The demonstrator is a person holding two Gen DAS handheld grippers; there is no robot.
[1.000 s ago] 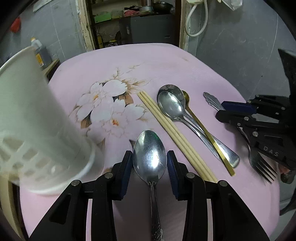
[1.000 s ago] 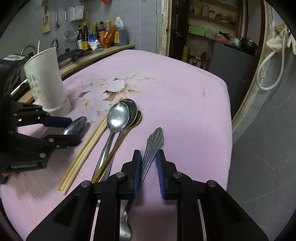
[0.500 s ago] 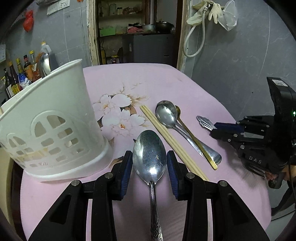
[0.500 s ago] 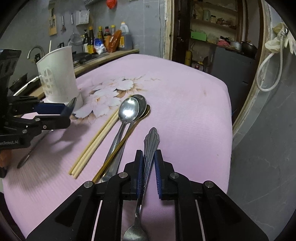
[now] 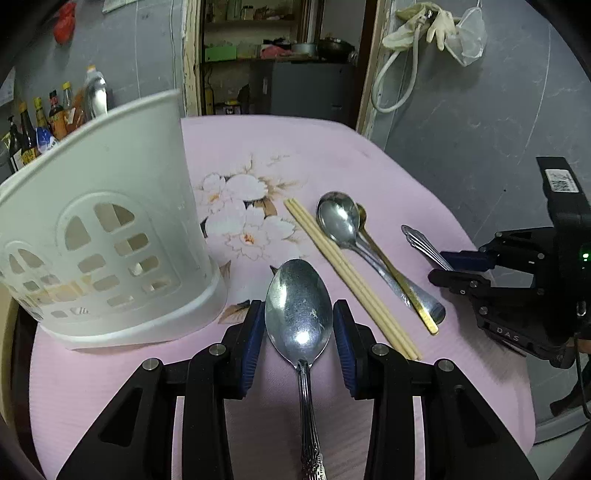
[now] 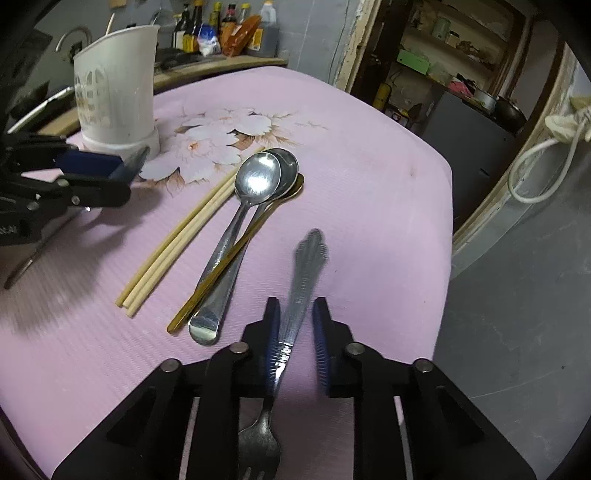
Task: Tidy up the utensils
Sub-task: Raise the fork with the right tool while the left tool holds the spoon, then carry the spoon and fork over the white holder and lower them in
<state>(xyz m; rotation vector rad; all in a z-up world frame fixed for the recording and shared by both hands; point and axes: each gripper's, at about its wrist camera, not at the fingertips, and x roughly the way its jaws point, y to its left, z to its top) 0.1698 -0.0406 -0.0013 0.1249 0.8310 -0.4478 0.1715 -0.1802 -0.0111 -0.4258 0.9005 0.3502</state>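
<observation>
My left gripper [image 5: 299, 325] is shut on a silver spoon [image 5: 298, 314], gripping its bowl and holding it above the pink table, right of the white utensil holder [image 5: 99, 236]. My right gripper [image 6: 297, 325] has its jaws apart around the handle of a fork [image 6: 295, 295], which leans on the left pad and looks blurred. In the left wrist view the fork handle [image 5: 424, 243] sticks out of the right gripper [image 5: 458, 266]. Chopsticks [image 6: 184, 236], two silver spoons [image 6: 255, 184] and a gold spoon [image 6: 236, 247] lie on the table.
The white holder [image 6: 114, 88] stands at the table's far left in the right wrist view. The pink flowered tablecloth [image 6: 369, 184] ends at a rounded edge on the right. Bottles [image 6: 221, 26] stand on a counter behind.
My left gripper has lifted the spoon and drawn back from the holder. My right gripper's jaws have spread apart, loosening their hold on the fork handle.
</observation>
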